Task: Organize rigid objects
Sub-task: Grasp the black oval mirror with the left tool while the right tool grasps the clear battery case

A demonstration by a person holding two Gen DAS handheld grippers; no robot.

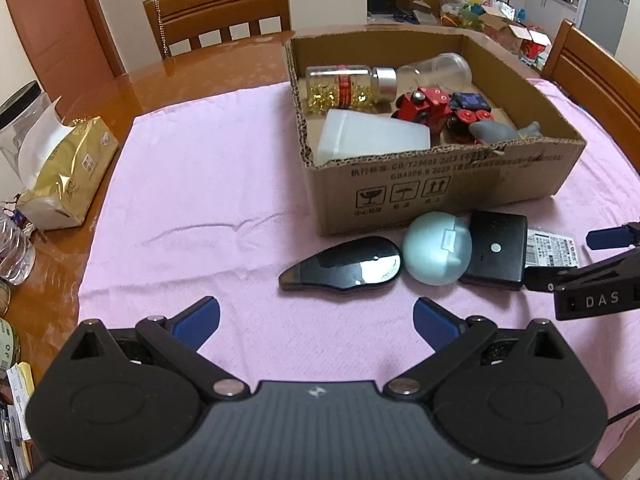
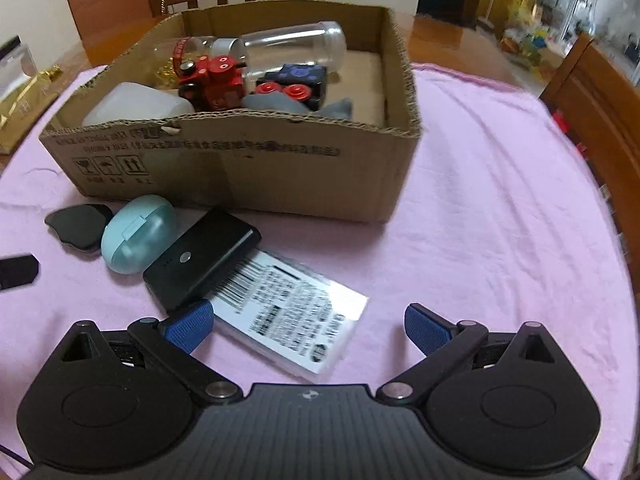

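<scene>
A cardboard box (image 1: pixel 440 182) (image 2: pixel 240 168) on the pink cloth holds a capsule bottle (image 1: pixel 344 86), a clear cup (image 2: pixel 296 46), a white container (image 1: pixel 372 138), a red toy train (image 2: pixel 212 78) and a grey toy (image 1: pixel 504 132). In front of it lie a black glossy case (image 1: pixel 344 264) (image 2: pixel 78 224), a pale green round case (image 1: pixel 436 248) (image 2: pixel 136 236), a black power bank (image 1: pixel 498 250) (image 2: pixel 204 258) and a white labelled packet (image 2: pixel 292 312) (image 1: pixel 554 246). My left gripper (image 1: pixel 316 320) is open, short of the black case. My right gripper (image 2: pixel 308 324) is open over the packet.
A gold tissue pack (image 1: pixel 64 176), a jar (image 1: pixel 18 120) and a water bottle (image 1: pixel 14 256) sit on the wooden table at the left. Wooden chairs (image 1: pixel 224 12) (image 2: pixel 600 100) stand behind and to the right. Bare pink cloth (image 2: pixel 500 200) lies right of the box.
</scene>
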